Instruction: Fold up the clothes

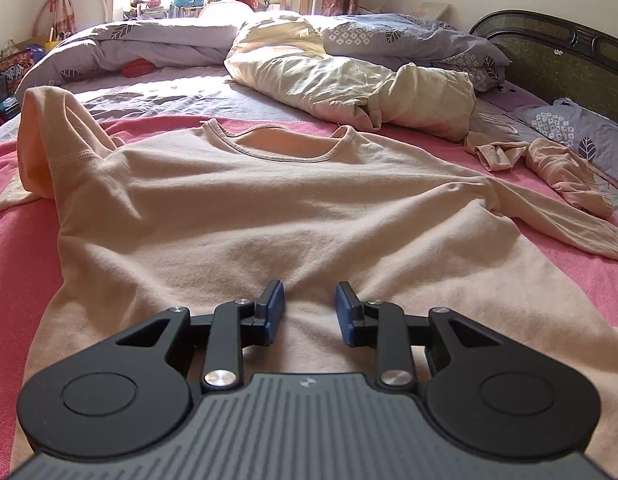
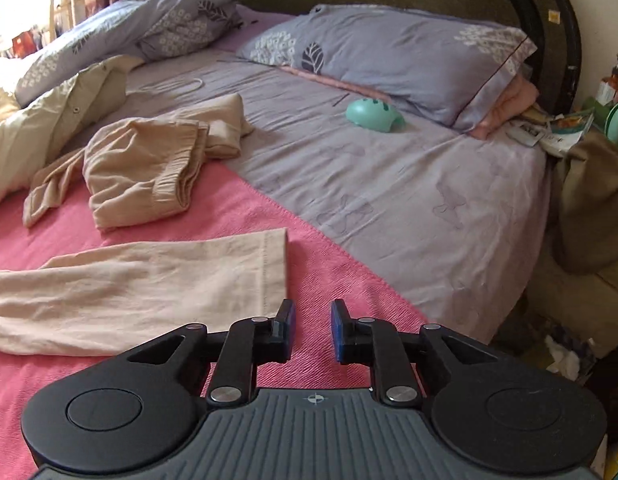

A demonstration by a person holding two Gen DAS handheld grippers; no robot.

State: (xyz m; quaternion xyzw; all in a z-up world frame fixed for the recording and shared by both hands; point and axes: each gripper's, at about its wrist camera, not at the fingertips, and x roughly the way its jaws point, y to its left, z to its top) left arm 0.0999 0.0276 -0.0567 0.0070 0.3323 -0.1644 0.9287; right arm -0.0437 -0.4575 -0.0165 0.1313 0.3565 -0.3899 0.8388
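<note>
Left wrist view: the left gripper [image 1: 309, 292] hovers low over the peach shirt [image 1: 269, 216], jaws spread, nothing pinched; its body hides the hem. The shirt lies flat on the pink blanket [image 1: 13, 248], collar pointing away, one sleeve bunched upright at left.

Right wrist view: the right gripper [image 2: 312, 312] stands parted and empty over the blanket beside the sleeve [image 2: 149, 280], whose cuff points right. Crumpled peach trousers [image 2: 149, 172] lie beyond.

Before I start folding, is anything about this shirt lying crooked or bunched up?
Yes. The peach shirt lies flat on the pink blanket, but its sleeve on the picture's left stands bunched up, while the other sleeve lies straight.
</note>
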